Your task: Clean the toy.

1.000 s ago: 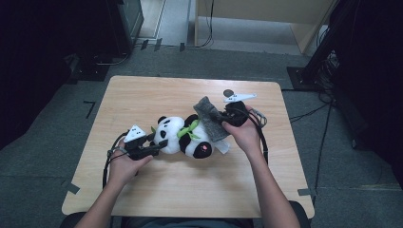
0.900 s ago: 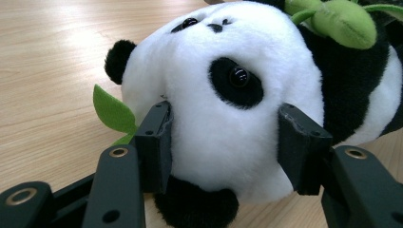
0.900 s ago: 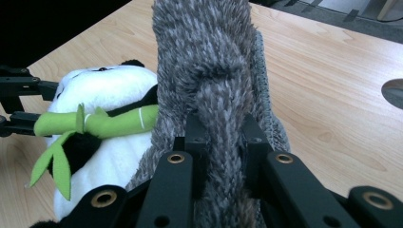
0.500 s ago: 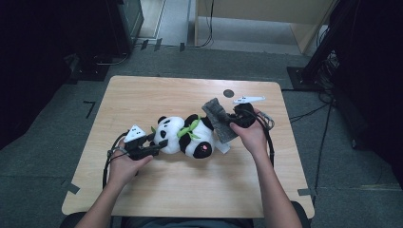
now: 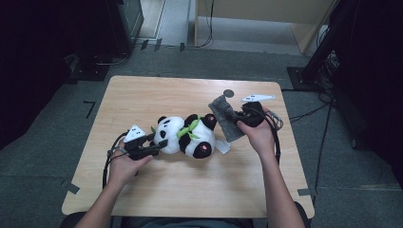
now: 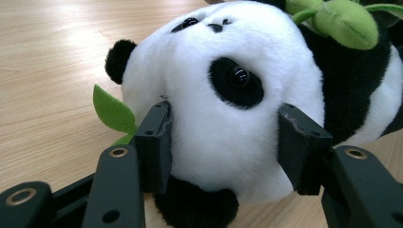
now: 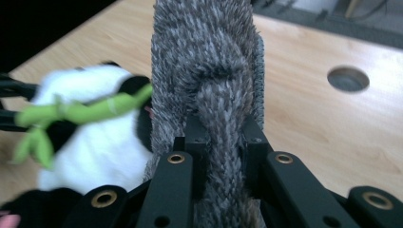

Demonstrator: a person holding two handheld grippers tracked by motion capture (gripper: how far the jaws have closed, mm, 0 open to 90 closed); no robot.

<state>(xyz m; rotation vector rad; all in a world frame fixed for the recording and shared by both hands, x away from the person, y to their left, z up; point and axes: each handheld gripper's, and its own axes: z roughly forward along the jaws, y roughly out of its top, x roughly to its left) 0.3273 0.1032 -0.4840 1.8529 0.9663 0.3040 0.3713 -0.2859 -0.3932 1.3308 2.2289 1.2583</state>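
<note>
A black-and-white plush panda (image 5: 185, 135) with black eye patches, a green leaf scarf (image 5: 189, 129) and a pink paw pad lies on a pale wood-grain table (image 5: 190, 190); beside it, a mottled grey knitted cloth (image 5: 224, 118) sits between black tongs (image 7: 221, 142).

Overhead light is falling evenly on the table (image 5: 157, 190) in the high view, while the surrounding floor and equipment are sinking into near black. Shadows under the forearms are lying soft and faint. In the left gripper view, the toy panda (image 6: 228, 95) between the jaws is showing sharp and bright, with a small glint sitting on its eye; the wood behind is going soft. In the right gripper view, the grey cloth (image 7: 209, 71) is rendering crisply, whereas the panda beyond the jaws is smearing with motion blur.
</note>
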